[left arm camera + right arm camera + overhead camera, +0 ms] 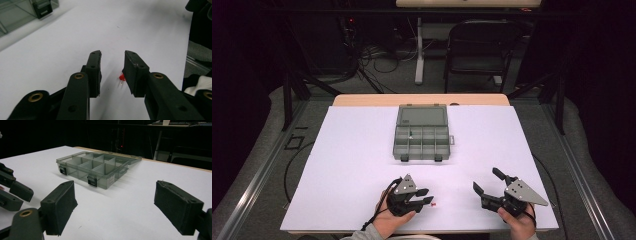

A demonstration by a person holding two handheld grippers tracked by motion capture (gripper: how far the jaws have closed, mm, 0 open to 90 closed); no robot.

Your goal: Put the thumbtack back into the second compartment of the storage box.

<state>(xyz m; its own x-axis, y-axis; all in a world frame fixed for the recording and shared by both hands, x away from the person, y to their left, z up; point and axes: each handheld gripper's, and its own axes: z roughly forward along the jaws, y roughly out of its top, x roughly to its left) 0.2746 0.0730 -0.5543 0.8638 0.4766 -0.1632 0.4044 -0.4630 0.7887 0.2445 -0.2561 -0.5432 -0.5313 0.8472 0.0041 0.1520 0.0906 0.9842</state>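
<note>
A small red piece [121,77] lies on the white table sheet [357,165]. It sits between the jaws of my left gripper [113,53], close against the right-hand jaw and partly hidden by it. The jaws stand apart with a gap between them, and the other pad is clear of the piece. From above, my left gripper [427,196] is low near the table's front edge and the red piece [435,204] lies just off its fingertips. My right gripper [485,179] rests farther right, jaws wide open with nothing between them; its own view [115,187] looks toward the box.
A grey-clear compartment box [422,142] with its lid folded back lies at the table's middle, with something small and green in one compartment. The box [97,167] has two black latches facing me. A folding chair [479,50] and cables stand beyond the table.
</note>
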